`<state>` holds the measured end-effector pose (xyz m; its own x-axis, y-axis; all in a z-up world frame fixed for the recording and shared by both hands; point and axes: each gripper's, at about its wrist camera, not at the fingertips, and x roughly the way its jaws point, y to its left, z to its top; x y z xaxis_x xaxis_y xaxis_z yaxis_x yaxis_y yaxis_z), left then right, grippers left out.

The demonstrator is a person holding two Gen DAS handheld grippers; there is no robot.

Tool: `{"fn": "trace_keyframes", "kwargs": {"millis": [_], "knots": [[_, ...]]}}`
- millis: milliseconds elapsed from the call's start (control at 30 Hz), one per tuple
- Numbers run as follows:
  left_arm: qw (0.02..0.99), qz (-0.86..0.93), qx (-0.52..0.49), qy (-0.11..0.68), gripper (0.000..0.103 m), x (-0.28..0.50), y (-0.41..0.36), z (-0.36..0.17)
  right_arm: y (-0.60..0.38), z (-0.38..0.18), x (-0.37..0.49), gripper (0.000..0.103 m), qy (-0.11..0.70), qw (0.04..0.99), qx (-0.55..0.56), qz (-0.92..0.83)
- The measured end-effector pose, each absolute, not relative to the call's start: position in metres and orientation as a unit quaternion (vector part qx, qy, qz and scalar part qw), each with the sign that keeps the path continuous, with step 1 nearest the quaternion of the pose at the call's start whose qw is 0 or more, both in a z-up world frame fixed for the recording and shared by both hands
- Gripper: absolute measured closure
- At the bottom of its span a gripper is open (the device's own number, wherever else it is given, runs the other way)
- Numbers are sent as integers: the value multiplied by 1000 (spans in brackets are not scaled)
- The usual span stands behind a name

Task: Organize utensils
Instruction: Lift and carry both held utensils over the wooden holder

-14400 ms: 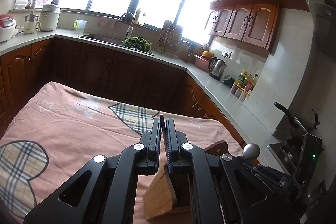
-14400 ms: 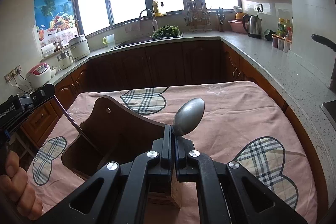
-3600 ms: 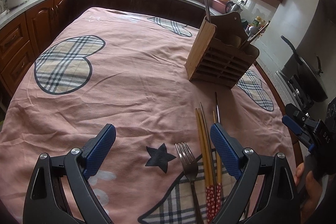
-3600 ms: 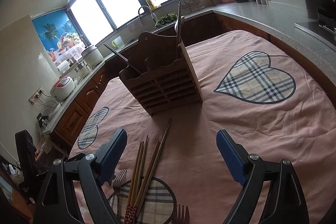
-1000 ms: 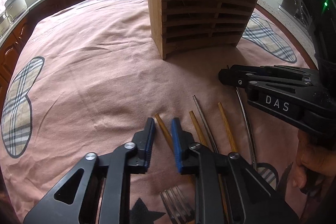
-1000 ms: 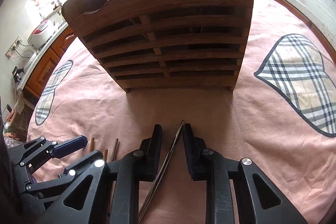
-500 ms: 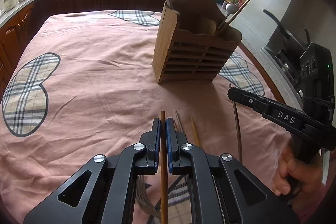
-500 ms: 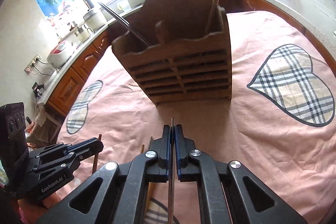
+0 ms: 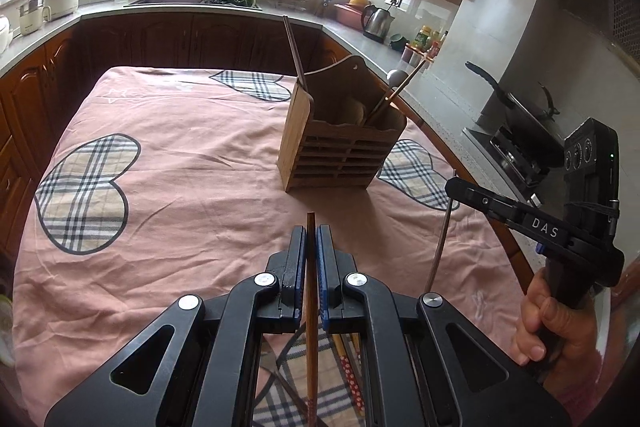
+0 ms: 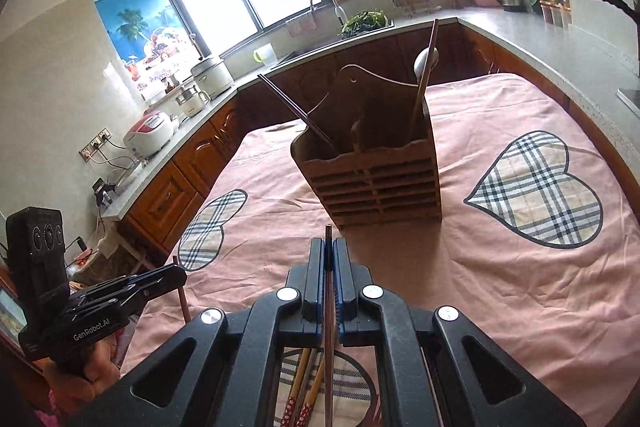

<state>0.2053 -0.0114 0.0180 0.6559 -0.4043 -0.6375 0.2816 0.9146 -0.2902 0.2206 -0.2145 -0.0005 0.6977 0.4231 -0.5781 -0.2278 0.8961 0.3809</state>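
My left gripper (image 9: 311, 230) is shut on a brown wooden chopstick (image 9: 311, 307), held clear above the pink tablecloth (image 9: 180, 187). My right gripper (image 10: 329, 242) is shut on a thin dark metal chopstick (image 10: 329, 311), which hangs below its jaws in the left wrist view. Ahead of both stands the slatted wooden utensil holder (image 9: 340, 151), upright. It holds a dark chopstick (image 9: 295, 47) leaning left, and a spoon (image 10: 425, 61) with a wooden stick on the right. More chopsticks (image 10: 304, 383) with red patterned ends and a fork (image 9: 272, 359) lie on the cloth beneath the grippers.
The table is ringed by a stone kitchen counter (image 9: 432, 99) with dark wood cabinets. A kettle (image 9: 378, 19), jars and a black pan (image 9: 516, 107) on a stove stand to the right. Rice cookers (image 10: 150, 135) and a sink (image 10: 360, 23) are at the back left.
Both grippers closed on a chopstick each, then rose off the cloth and tilted up. The holder now looks smaller and farther ahead in both views.
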Motion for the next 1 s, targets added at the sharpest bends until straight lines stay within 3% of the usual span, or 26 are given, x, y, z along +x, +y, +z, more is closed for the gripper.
{"fn": "trace_keyframes", "kwargs": {"millis": [1000], "knots": [[938, -180, -158, 252, 98, 196, 19, 70, -246, 56, 194, 99, 231, 951, 154, 139]]}}
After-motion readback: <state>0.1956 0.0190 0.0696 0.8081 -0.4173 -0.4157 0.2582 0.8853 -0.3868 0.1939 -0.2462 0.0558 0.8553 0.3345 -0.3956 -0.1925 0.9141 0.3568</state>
